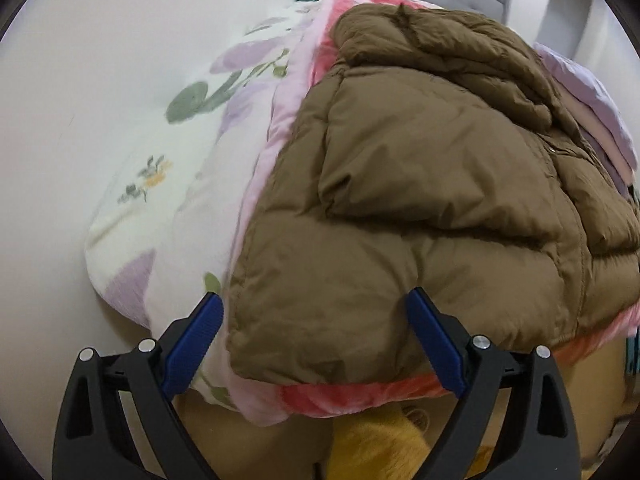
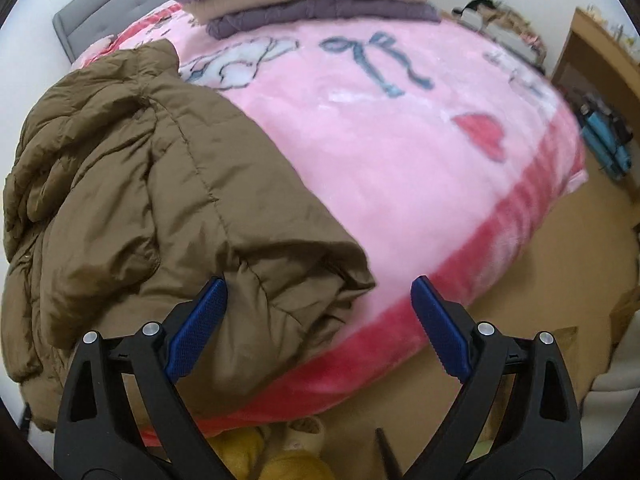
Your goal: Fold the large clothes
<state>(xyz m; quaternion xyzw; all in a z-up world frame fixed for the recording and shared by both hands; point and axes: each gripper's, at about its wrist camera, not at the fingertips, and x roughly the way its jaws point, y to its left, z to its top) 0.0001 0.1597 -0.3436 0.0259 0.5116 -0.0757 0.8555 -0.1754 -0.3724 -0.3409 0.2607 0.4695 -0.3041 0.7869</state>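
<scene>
wide-spread left claw (image 1: 316, 312) hovers over brown puffer jacket (image 1: 432, 184).

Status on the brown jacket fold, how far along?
Done: brown jacket lies folded into a bundle on the pink blanket, and a stack of folded clothes sits at the far end. In hand: nothing; left gripper and right gripper are both open. Left: any tidying or stacking.
</scene>
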